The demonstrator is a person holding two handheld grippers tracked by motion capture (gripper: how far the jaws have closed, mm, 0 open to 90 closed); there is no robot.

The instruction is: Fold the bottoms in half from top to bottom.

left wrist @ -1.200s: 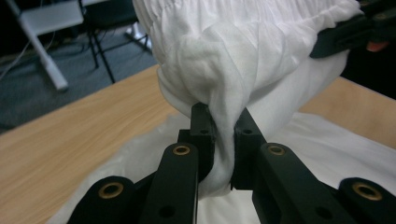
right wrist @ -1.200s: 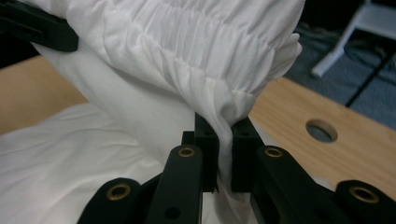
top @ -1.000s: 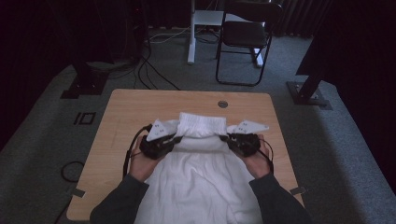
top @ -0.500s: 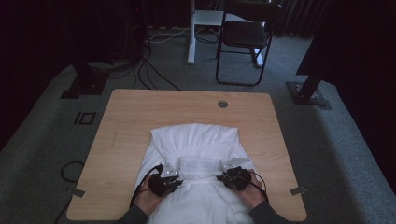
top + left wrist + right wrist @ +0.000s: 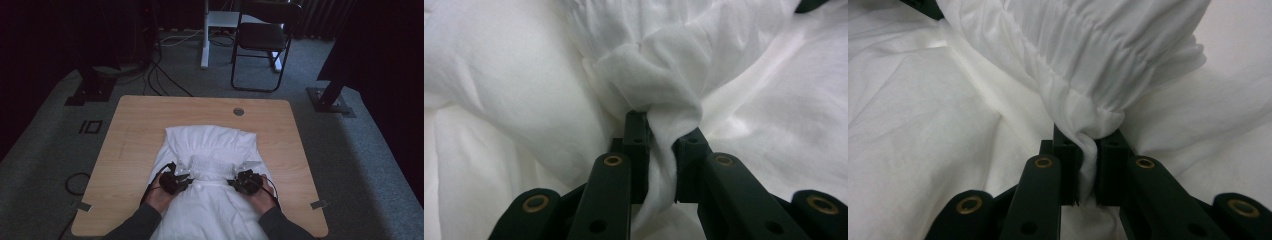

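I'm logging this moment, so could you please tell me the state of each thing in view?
White garment: folded over itself, bunched on the table.
Left hand-held gripper: shut on a pinch of the garment.
Right hand-held gripper: shut on a gathered fold of it.
Table: garment hanging over its near edge.
Chair: unoccupied, beyond the table.

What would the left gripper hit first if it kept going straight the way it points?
The left gripper already pinches a fold of the white cloth; straight on it would likely push into the bunched cloth just ahead.
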